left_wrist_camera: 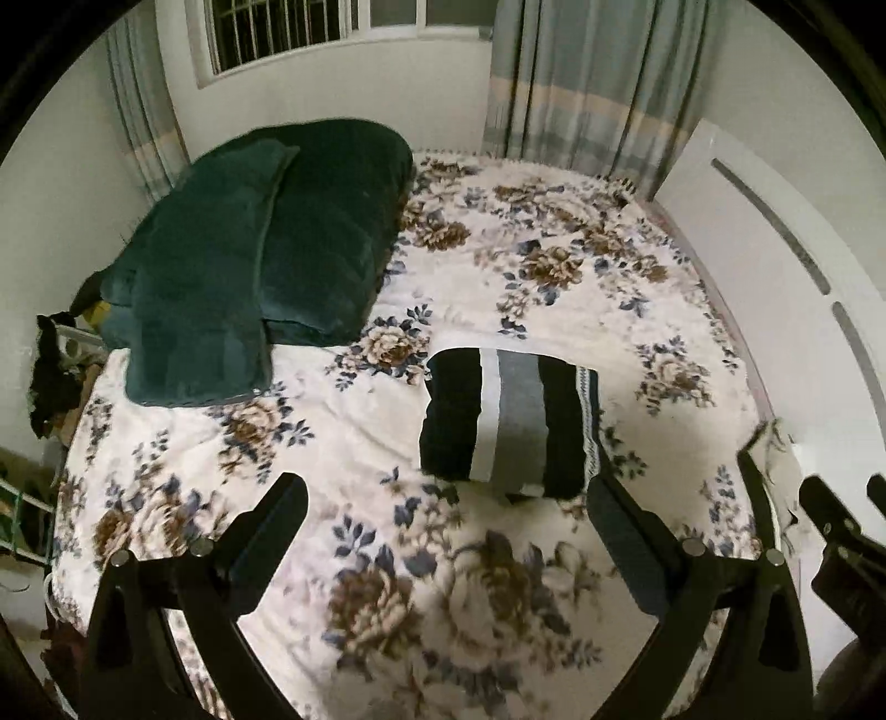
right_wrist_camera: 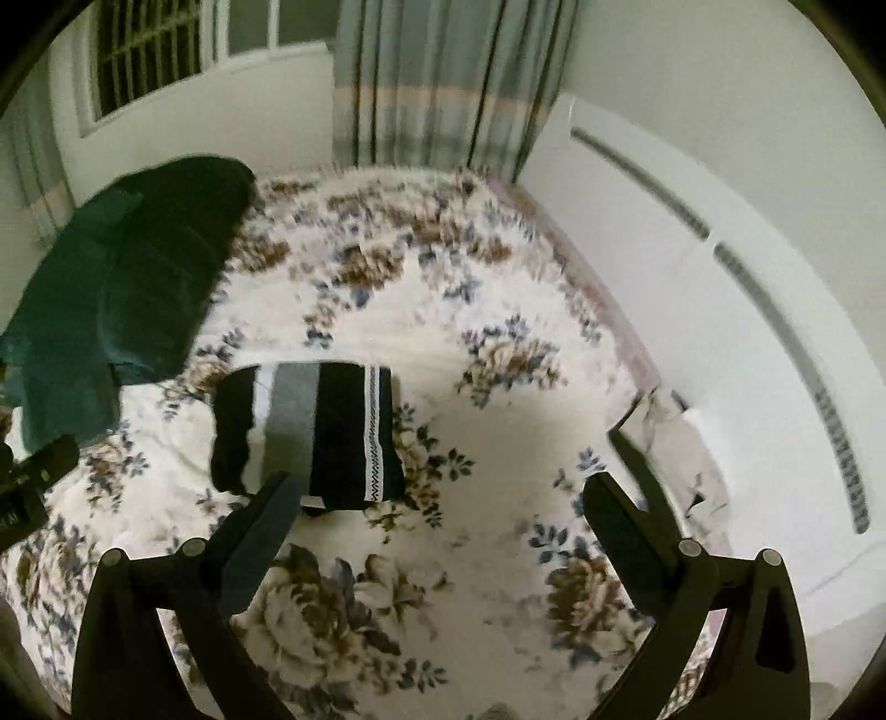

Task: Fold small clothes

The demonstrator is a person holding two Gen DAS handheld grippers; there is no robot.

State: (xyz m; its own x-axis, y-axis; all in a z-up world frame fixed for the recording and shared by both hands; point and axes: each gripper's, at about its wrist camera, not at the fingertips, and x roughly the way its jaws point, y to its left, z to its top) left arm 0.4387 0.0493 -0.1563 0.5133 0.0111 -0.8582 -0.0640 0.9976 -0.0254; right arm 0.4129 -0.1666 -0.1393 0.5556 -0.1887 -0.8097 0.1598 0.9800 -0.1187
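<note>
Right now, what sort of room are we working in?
Most likely a bedroom: a bed covered by a white fleece blanket with brown and blue flowers, dark green velvet pillows stacked at one corner, and striped grey-blue curtains beside a barred window.

One folded striped garment (left_wrist_camera: 509,423) lies on one bed (left_wrist_camera: 554,310) under a single floral blanket (left_wrist_camera: 387,581). Two dark green pillows: one flat (left_wrist_camera: 205,299), one bulkier beneath it (left_wrist_camera: 338,238). One barred window (left_wrist_camera: 310,27), with two striped curtains, left (left_wrist_camera: 147,133) and right (left_wrist_camera: 587,83). One white headboard (left_wrist_camera: 775,288).
</note>
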